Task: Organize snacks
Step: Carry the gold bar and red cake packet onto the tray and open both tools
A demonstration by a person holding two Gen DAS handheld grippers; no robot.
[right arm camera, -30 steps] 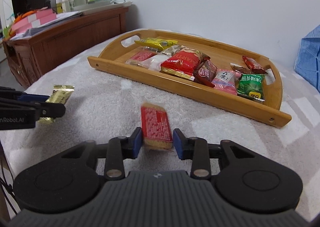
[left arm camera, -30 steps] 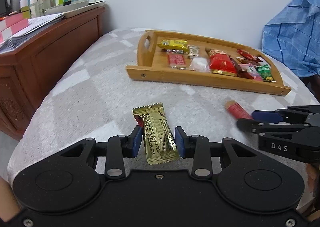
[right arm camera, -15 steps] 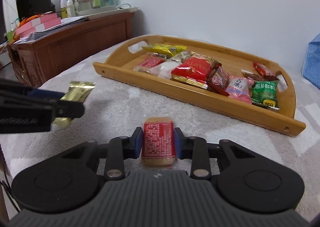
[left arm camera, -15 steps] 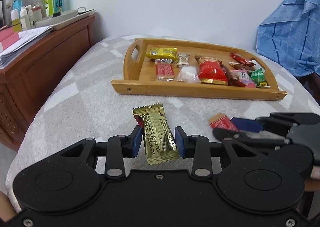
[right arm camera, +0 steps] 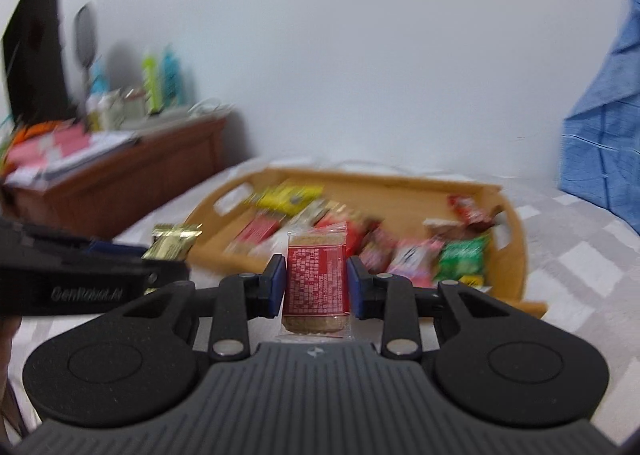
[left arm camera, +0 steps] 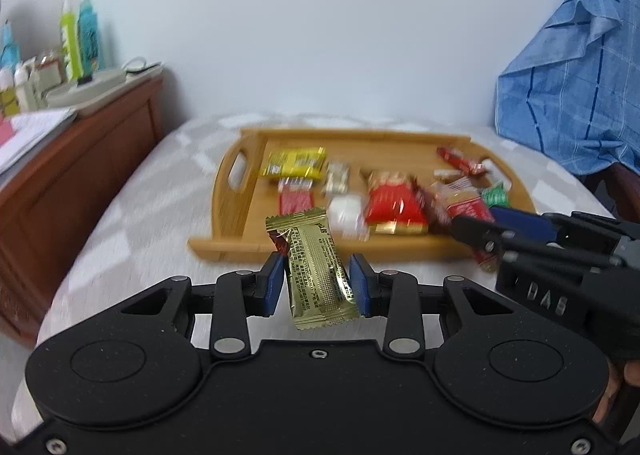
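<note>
Both claws have risen off the grey-checked bed (left arm camera: 132,223) toward the wooden tray of snacks (left arm camera: 224,191). Left claw (left arm camera: 317,283) clamps the gold foil packet (left arm camera: 318,279); right claw (right arm camera: 316,283), having just closed, grips the red-labelled biscuit packet (right arm camera: 315,281).

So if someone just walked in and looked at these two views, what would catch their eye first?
Probably the two snacks held up off the bed: the left gripper is shut on a gold packet, and the right gripper is shut on a red-labelled biscuit pack. Just beyond them, the wooden tray on the grey checked bedcover already holds a colourful row of wrapped snacks.
</note>
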